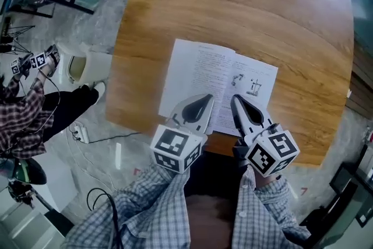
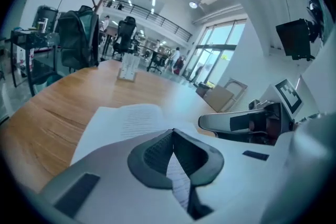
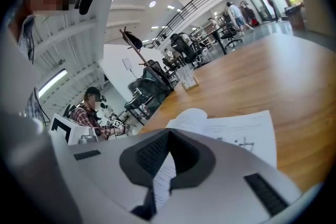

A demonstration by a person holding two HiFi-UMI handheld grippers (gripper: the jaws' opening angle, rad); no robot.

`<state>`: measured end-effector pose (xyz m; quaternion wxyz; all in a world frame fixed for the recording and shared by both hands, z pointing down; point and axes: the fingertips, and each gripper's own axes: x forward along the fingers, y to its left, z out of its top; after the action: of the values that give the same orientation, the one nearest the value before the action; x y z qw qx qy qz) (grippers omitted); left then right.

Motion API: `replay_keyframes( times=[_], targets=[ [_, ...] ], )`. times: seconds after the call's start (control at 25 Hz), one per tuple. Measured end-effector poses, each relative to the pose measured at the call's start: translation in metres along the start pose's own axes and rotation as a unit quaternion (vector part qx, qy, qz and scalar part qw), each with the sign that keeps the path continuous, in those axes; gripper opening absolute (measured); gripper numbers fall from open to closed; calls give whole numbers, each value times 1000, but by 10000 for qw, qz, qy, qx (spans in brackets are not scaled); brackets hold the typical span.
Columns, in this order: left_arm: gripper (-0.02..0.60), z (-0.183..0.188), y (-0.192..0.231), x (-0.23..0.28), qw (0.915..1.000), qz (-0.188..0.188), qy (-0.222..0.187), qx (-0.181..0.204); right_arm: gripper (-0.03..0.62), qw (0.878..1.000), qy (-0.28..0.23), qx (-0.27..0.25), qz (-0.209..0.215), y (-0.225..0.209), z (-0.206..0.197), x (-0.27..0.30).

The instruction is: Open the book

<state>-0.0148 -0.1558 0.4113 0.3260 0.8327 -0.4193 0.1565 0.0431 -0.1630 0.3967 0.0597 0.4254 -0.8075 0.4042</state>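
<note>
Side by side, tips pointing forward, the left gripper [image 1: 205,102] and right gripper [image 1: 237,103] both have jaws closed.

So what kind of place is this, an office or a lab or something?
Probably a large open-plan office or lab workspace: office chairs stand beyond the wooden table, a railed mezzanine runs overhead, and tall windows line the far side.

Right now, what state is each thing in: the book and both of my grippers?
book: open, pages facing up on the table.
left gripper: jaws shut, tips together, above the book's near edge.
right gripper: jaws shut, tips together, above the book's near edge.
</note>
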Motion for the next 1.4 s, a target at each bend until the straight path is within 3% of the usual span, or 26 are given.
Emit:
replay_keyframes(
  times=[0.24, 0.4, 0.52, 0.72, 0.88, 1.16, 1.4],
  targets=[
    [8, -10, -50, 34, 9988, -468, 77, 108, 18, 9972, -422, 168, -595, -35, 7, -43],
    [8, -20, -57, 47, 9984, -413, 77, 371, 18, 9934, -590, 130, -974, -48, 6, -56],
    [8, -23, -47, 49, 9985, -214, 56, 491, 18, 9930, -646, 152, -974, -49, 5, -57],
    [8, -25, -8, 38, 9992, 276, 19, 297, 18, 9942, -610, 140, -880, -48, 1, -56],
    [8, -28, 9, 35, 9990, 412, -14, 155, 18, 9941, -617, 137, -877, -49, 0, -56],
    [8, -18, -4, 26, 9995, 194, -166, 188, 18, 9906, -837, 66, -1080, -46, 6, -66],
    [8, 25, -38, 6, 9974, -159, -623, 313, 18, 9836, -1420, -154, -1098, -32, 38, -84]
  ],
)
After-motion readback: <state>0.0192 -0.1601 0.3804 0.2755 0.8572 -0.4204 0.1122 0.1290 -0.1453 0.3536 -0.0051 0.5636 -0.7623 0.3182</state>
